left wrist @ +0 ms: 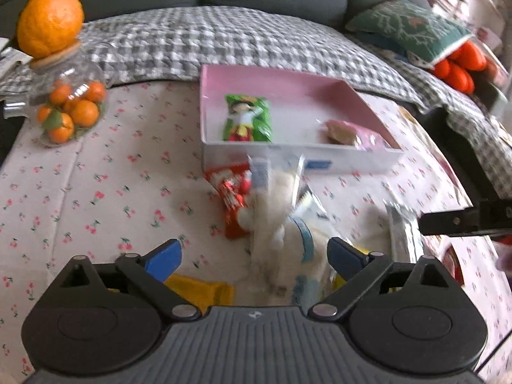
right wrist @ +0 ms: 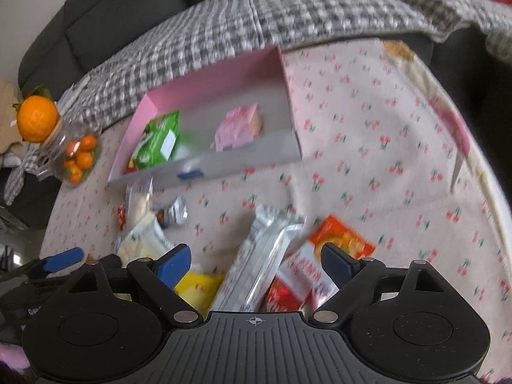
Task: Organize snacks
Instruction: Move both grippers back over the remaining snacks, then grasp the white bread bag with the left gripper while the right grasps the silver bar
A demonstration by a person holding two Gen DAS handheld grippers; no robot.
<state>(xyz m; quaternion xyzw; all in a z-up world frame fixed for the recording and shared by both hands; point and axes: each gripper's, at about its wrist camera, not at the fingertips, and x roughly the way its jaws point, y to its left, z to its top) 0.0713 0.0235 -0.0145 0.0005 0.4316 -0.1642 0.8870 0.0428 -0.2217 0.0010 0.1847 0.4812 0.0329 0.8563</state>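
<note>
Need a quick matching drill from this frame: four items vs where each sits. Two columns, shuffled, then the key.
Items:
1. green snack pack
2. large orange
3. silver wrapper
4. pink snack pack

Places:
A. on the glass jar's lid
B. on the tablecloth, between the right gripper's fingers
C. in the pink box, its left side
D. in the pink box, its right side

Pairs: 1-C, 2-A, 3-B, 4-D
</note>
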